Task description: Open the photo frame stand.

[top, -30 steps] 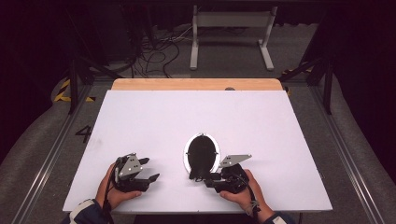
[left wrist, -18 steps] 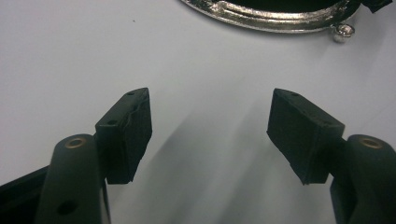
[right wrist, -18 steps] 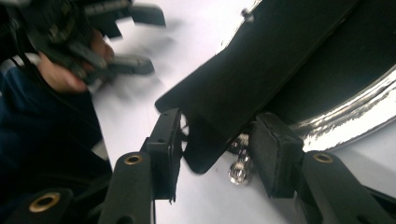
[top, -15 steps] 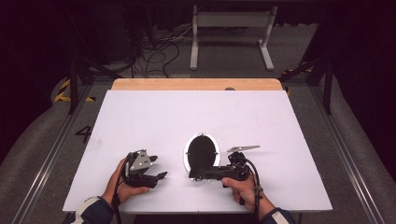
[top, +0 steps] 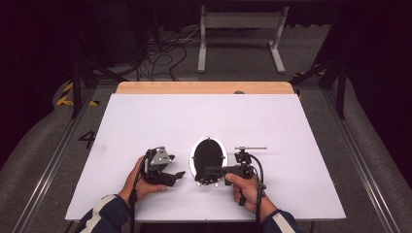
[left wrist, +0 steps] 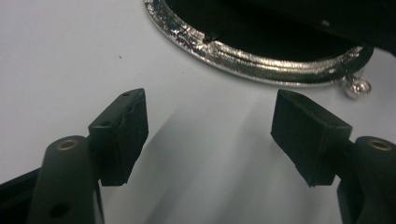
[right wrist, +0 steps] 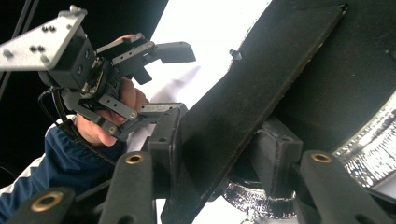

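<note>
Rolled onto their side since a second ago, the right tongs (top: 210,171) clench a flat black stand panel (right wrist: 252,107) of an oval silver-rimmed frame (top: 208,156) lying on the white bench (top: 291,126). Just left of the frame, the left tongs (top: 177,174) gape, jaws spread, grasping nothing.

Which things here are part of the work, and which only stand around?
In the work: oval silver-rimmed frame; its black back flap, clamped by the right gripper; left gripper, open beside the frame.

Standing around: cables and metal stand beyond the white table.
</note>
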The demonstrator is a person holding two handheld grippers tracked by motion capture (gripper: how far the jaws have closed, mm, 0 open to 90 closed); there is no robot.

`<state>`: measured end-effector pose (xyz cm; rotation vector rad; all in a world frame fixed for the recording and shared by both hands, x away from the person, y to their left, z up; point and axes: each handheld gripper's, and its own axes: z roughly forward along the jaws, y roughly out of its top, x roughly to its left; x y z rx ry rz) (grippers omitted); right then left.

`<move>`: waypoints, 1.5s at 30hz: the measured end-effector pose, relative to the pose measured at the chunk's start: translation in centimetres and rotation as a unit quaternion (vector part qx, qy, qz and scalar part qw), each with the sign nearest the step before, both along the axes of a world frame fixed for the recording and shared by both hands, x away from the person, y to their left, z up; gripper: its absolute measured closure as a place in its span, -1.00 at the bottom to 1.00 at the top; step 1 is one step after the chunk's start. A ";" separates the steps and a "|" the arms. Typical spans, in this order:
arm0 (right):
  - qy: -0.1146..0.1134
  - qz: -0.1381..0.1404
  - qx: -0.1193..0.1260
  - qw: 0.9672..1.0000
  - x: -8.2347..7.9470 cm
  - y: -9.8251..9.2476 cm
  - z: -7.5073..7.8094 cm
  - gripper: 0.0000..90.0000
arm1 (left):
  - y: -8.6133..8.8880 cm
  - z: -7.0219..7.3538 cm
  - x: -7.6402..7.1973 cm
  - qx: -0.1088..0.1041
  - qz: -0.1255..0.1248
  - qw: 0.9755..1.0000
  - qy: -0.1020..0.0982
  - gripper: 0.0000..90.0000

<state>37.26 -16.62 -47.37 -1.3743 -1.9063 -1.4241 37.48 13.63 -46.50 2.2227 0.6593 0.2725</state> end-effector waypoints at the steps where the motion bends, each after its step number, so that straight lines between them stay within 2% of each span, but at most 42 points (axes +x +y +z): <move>1: -0.005 0.005 0.000 1.000 0.1 -0.1 -0.1 0.33 | -0.1 0.0 0.4 -0.005 0.000 1.000 0.002 -0.39; 3: -0.008 0.007 0.001 1.000 0.1 -0.2 -0.2 0.36 | -0.2 0.0 0.6 -0.011 0.000 1.000 0.005 -0.39; 5: -0.012 0.009 0.001 1.000 0.1 -0.2 -0.1 0.37 | -0.5 0.0 1.1 -0.018 -0.004 1.000 0.017 -0.40; 7: -0.023 0.015 0.000 1.000 0.1 -0.2 -0.1 0.39 | -0.8 0.1 1.5 -0.026 -0.006 0.999 0.025 -0.43; 8: -0.036 0.021 0.000 0.999 0.0 -0.2 -0.1 0.40 | -0.9 0.2 1.6 -0.027 -0.010 0.999 0.028 -0.45; 9: -0.036 0.021 0.000 0.999 0.0 -0.2 -0.1 0.40 | -1.0 0.2 1.8 -0.029 -0.012 0.999 0.029 -0.45; 11: -0.060 0.034 -0.007 0.998 -0.1 -0.2 0.2 0.42 | -1.4 0.0 2.0 -0.034 -0.019 0.999 0.035 -0.46; 13: -0.069 0.040 -0.009 0.997 -0.2 -0.2 0.3 0.44 | -1.5 0.0 2.1 -0.032 -0.022 0.999 0.037 -0.48; 14: -0.078 0.043 -0.011 0.996 -0.2 -0.2 0.3 0.44 | -1.5 0.1 2.4 -0.042 -0.024 0.998 0.043 -0.49; 15: -0.078 0.043 -0.011 0.996 -0.2 -0.2 0.3 0.44 | -1.5 0.1 2.4 -0.042 -0.024 0.998 0.043 -0.49; 16: -0.086 0.046 -0.012 0.995 -0.3 -0.2 0.3 0.44 | -1.6 0.2 2.4 -0.050 -0.023 0.997 0.047 -0.49; 21: -0.127 0.062 -0.025 0.990 -0.5 0.0 0.6 0.45 | -1.7 0.2 3.1 -0.059 -0.019 0.996 0.057 -0.51; 24: -0.136 0.064 -0.024 0.988 -0.7 0.0 0.6 0.45 | -1.6 0.2 3.6 -0.073 -0.023 0.995 0.065 -0.52; 26: -0.148 0.069 -0.028 0.986 -0.8 0.1 0.8 0.45 | -1.8 0.0 3.7 -0.088 -0.027 0.993 0.079 -0.52; 28: -0.166 0.076 -0.036 0.983 -1.0 0.2 1.0 0.47 | -1.9 0.0 3.9 -0.100 -0.041 0.990 0.093 -0.51; 30: -0.176 0.084 -0.040 0.980 -1.1 0.3 1.2 0.49 | -1.6 0.1 4.1 -0.124 -0.049 0.985 0.107 -0.45; 31: -0.176 0.084 -0.040 0.980 -1.1 0.3 1.2 0.49 | -1.6 0.1 4.1 -0.124 -0.049 0.985 0.107 -0.41; 33: -0.185 0.088 -0.044 0.978 -1.3 0.3 1.4 0.50 | -1.5 0.3 4.2 -0.137 -0.057 0.982 0.114 -0.40; 34: -0.188 0.089 -0.045 0.977 -1.3 0.3 1.4 0.50 | -1.6 0.5 4.1 -0.139 -0.063 0.982 0.114 -0.37; 36: -0.188 0.091 -0.045 0.977 -1.3 0.3 1.5 0.51 | -1.6 0.7 3.9 -0.133 -0.062 0.984 0.104 -0.34; 37: -0.188 0.091 -0.044 0.977 -1.3 0.2 1.5 0.52 | -1.5 0.9 3.9 -0.134 -0.059 0.984 0.098 -0.26; 38: -0.188 0.091 -0.045 0.977 -1.3 0.1 1.5 0.55 | -1.3 1.0 3.9 -0.140 -0.057 0.984 0.099 -0.08; 40: -0.190 0.085 -0.045 0.977 -1.3 -0.1 1.6 0.60 | -1.2 1.3 3.8 -0.142 -0.056 0.984 0.088 -0.03; 41: -0.191 0.081 -0.046 0.977 -1.3 -0.2 1.7 0.62 | -1.1 1.5 3.7 -0.140 -0.053 0.985 0.080 0.03; 42: -0.192 0.077 -0.049 0.977 -1.3 -0.3 1.7 0.63 | -1.1 1.7 3.6 -0.138 -0.051 0.986 0.072 0.17; 44: -0.191 0.073 -0.049 0.978 -1.3 -0.4 1.7 0.64 | -1.0 2.0 3.6 -0.135 -0.051 0.988 0.054 0.21; 45: -0.188 0.070 -0.049 0.978 -1.2 -0.5 1.7 0.64 | -1.1 2.1 3.4 -0.138 -0.047 0.988 0.053 0.23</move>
